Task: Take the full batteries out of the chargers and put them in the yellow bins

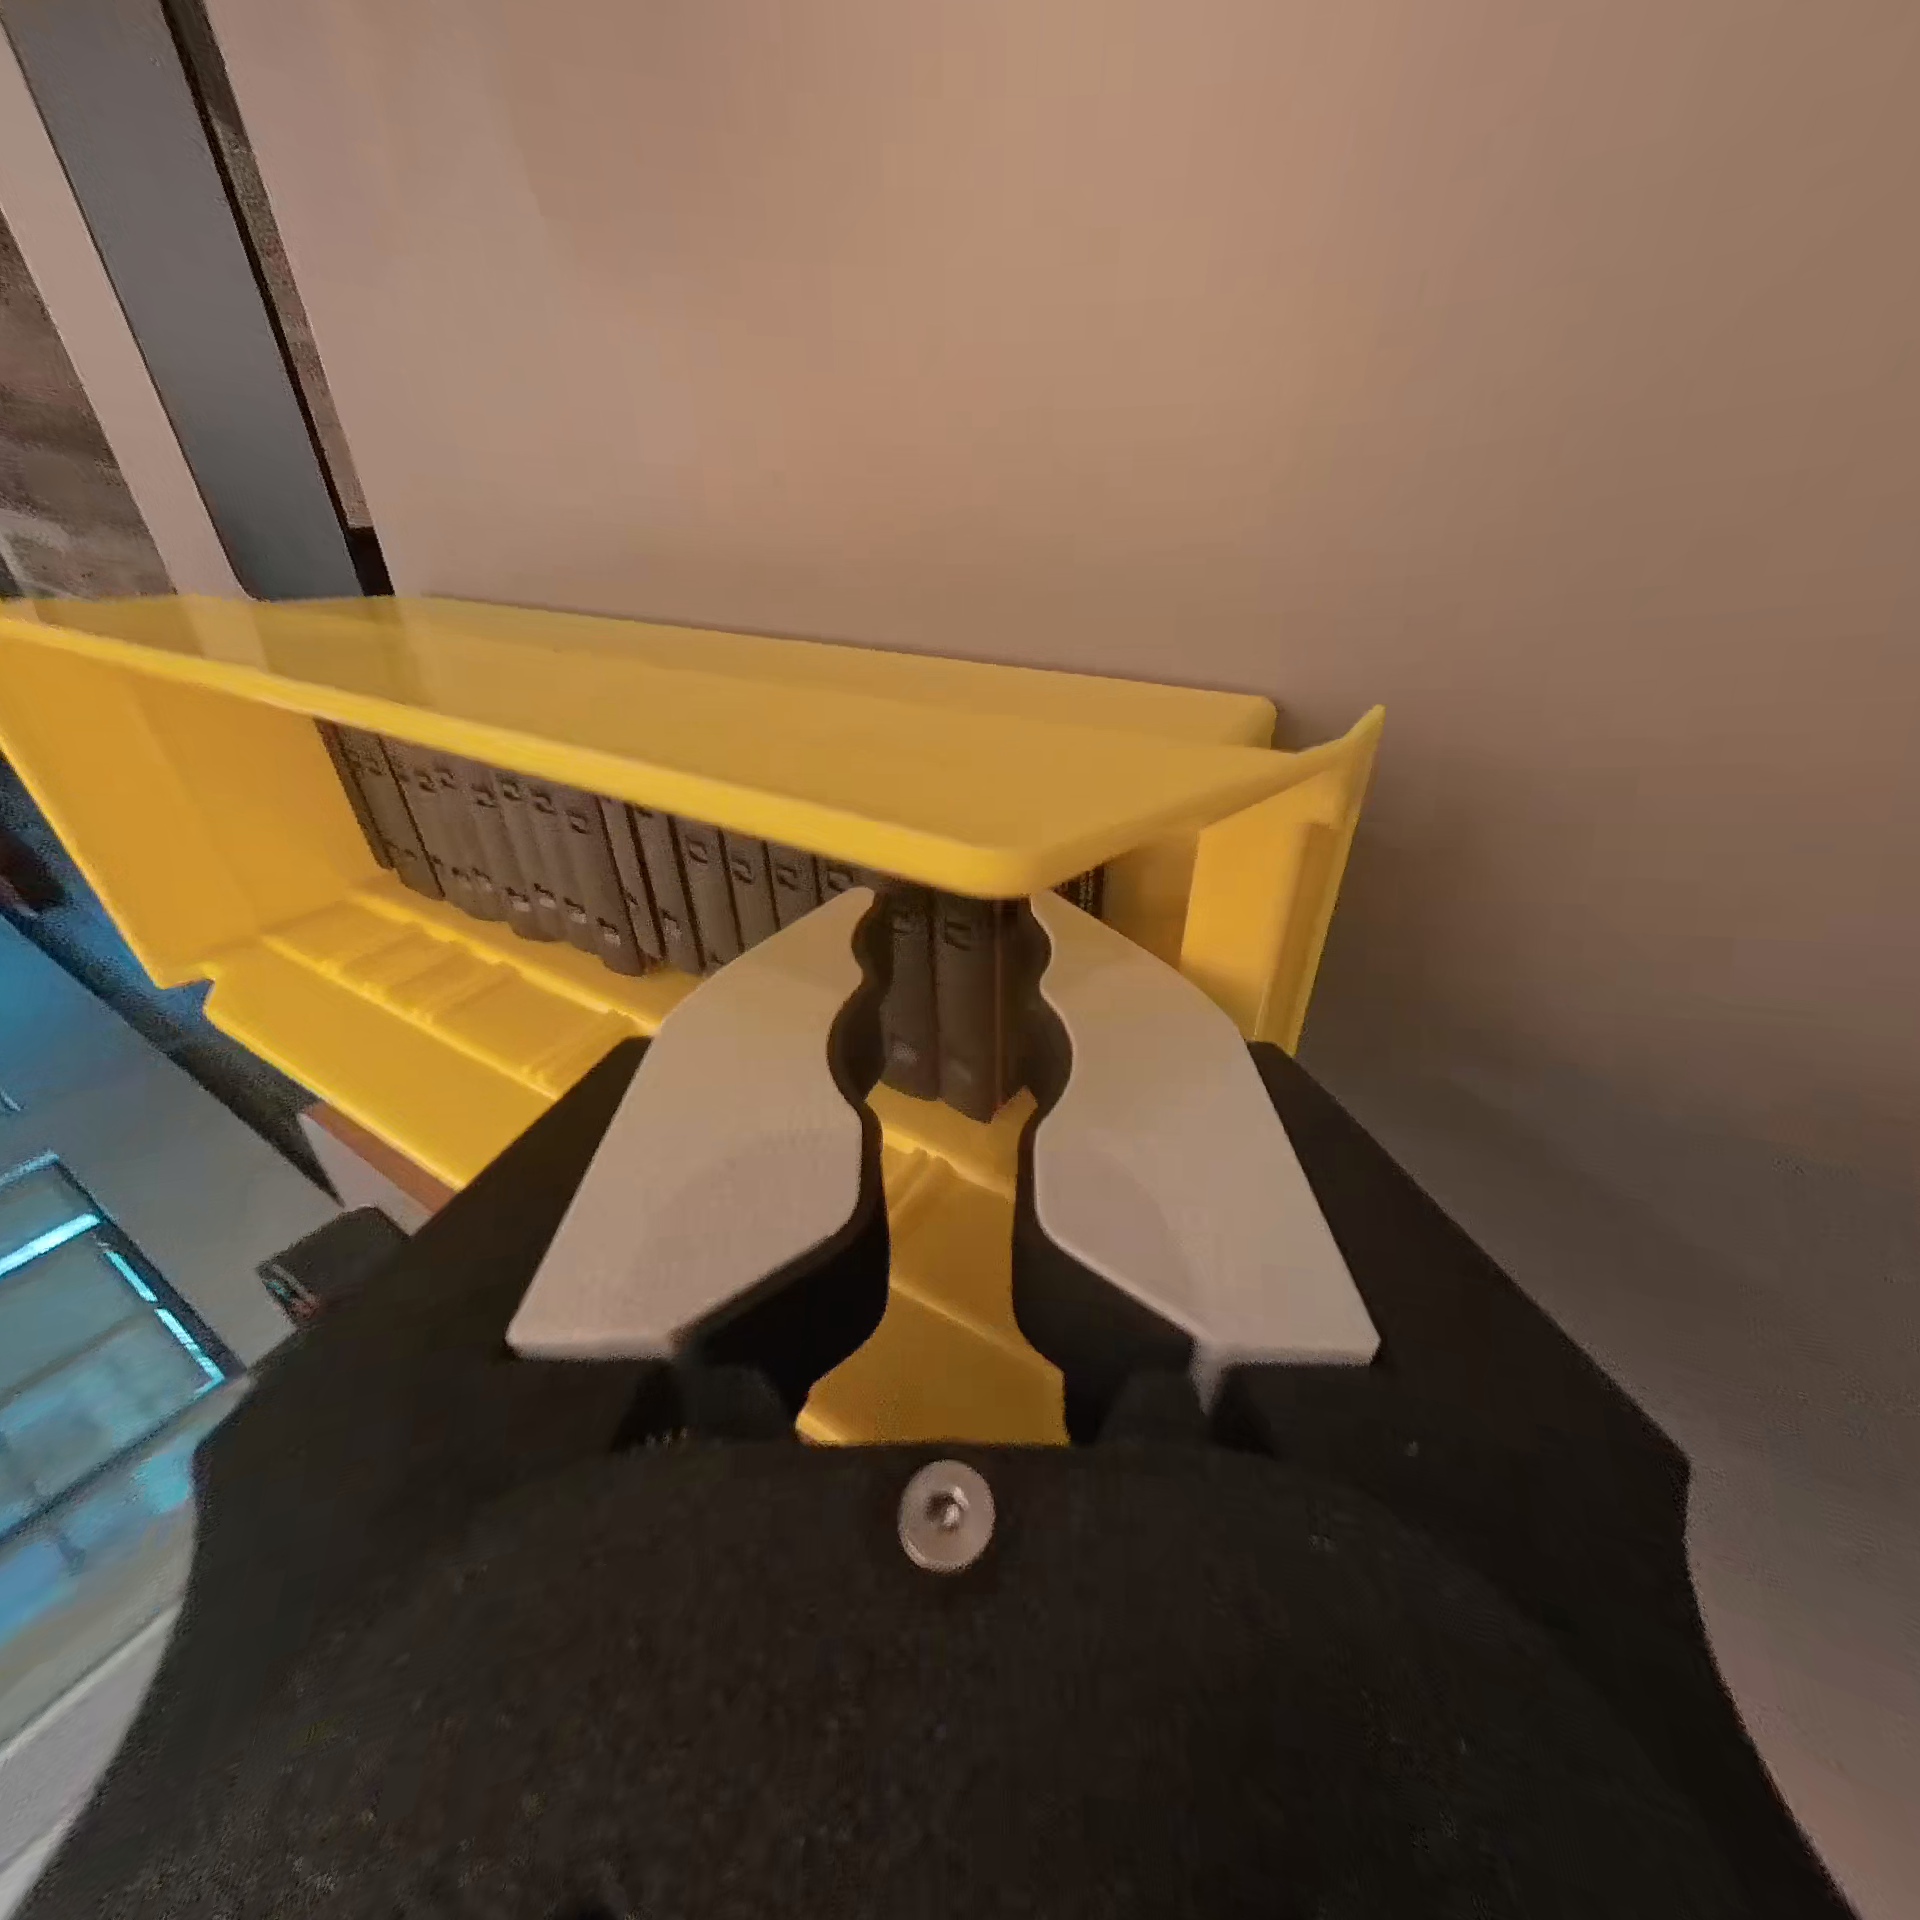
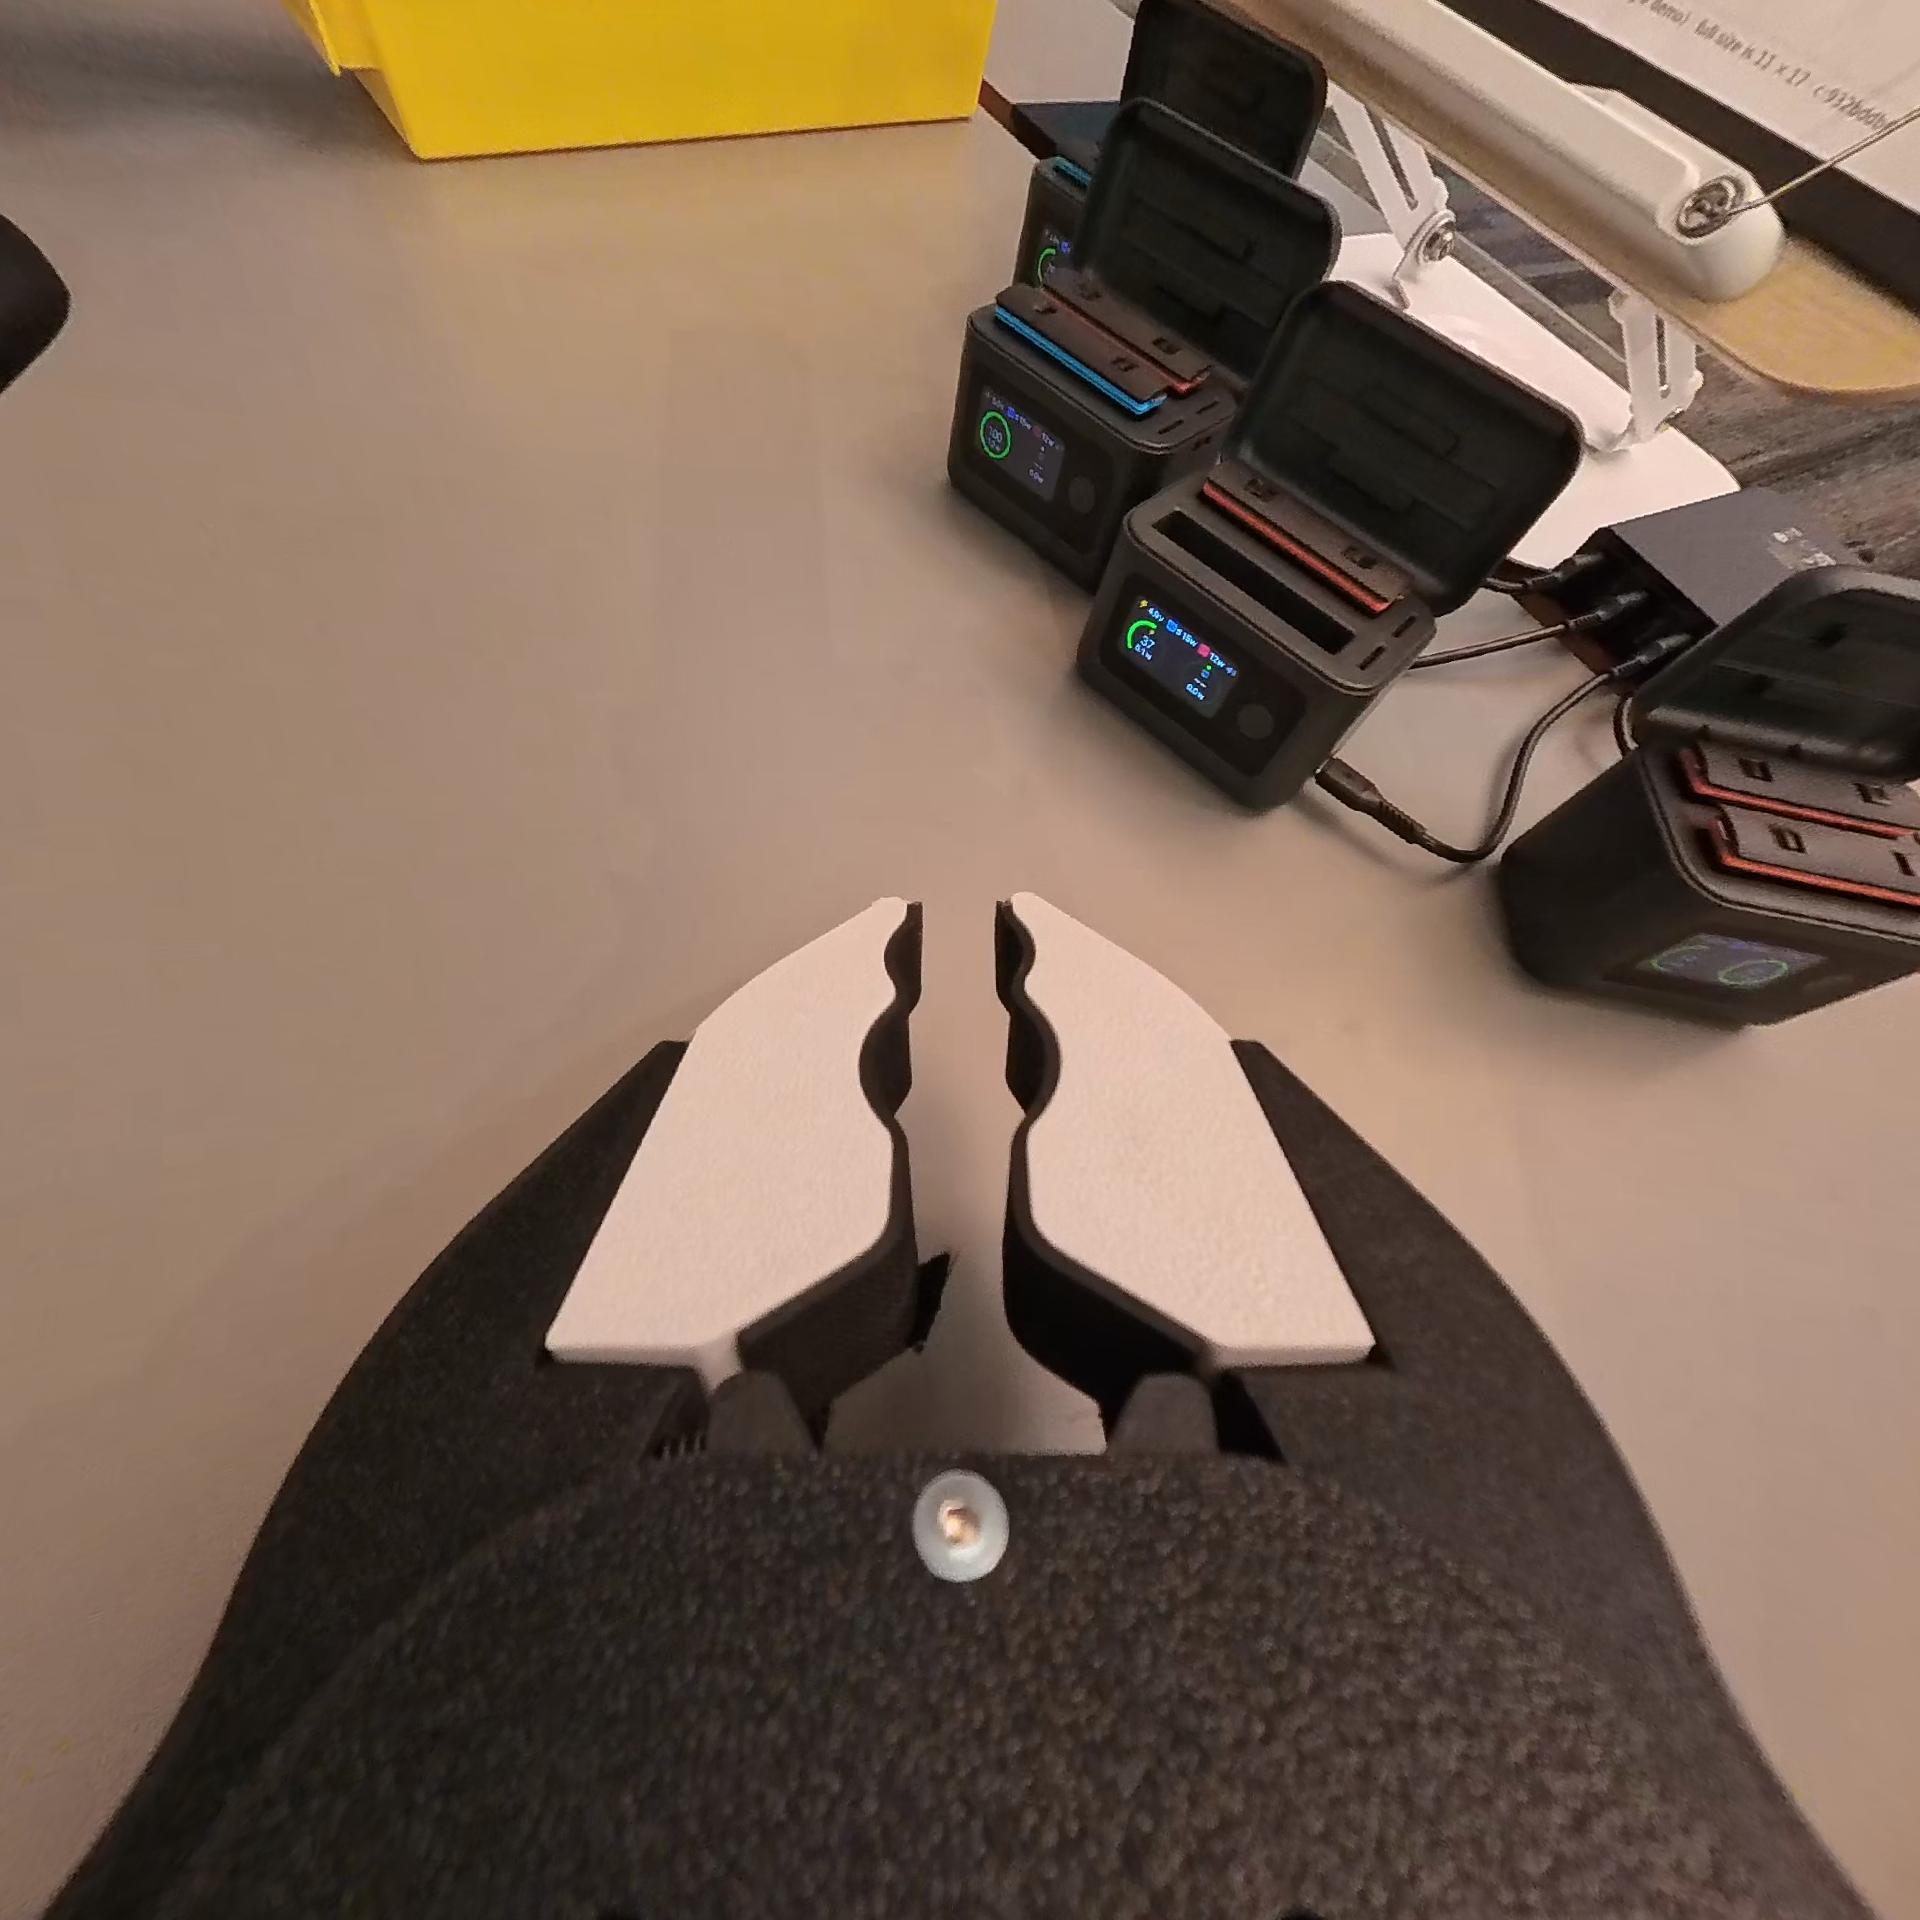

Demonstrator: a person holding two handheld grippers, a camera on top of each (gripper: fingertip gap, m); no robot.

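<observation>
Up close in the left wrist view, we see the left gripper [image 1: 948,914] reaching into the yellow bin [image 1: 727,727], which lies on the desk [image 1: 1662,1247] against a beige wall [image 1: 1039,312]. Its white fingers [image 1: 748,1122] are spread apart, and two dark batteries [image 1: 940,987] stand on end in the gap between them. We cannot tell whether the fingers press on them or merely flank them. A long row of batteries [image 1: 582,852] runs from there toward 10 o'clock along the back of the bin, under its flat yellow top panel. At 9 o'clock the picture is blurred in blue and grey.

Turning to the right wrist view, we see the right gripper [image 2: 958,914] over bare desk [image 2: 416,623], its fingers [image 2: 769,1122] nearly closed with a narrow slit between the tips and nothing held. At 11 o'clock, a corner of a yellow bin [image 2: 675,73] shows at the top edge. From 1 to 3 o'clock stand four dark chargers, lids tipped open. The nearest-centre charger [image 2: 1247,644] has a lit screen, one battery with a red edge in its rear slot, and the front slot open. Behind it, a second charger [image 2: 1070,457] holds batteries edged blue and red. A third [image 2: 1049,229] stands farther back, and a fourth [image 2: 1725,894] at 3 o'clock carries two red-edged batteries. Black cables [image 2: 1496,821] run from the chargers to a dark power block [image 2: 1714,561].
</observation>
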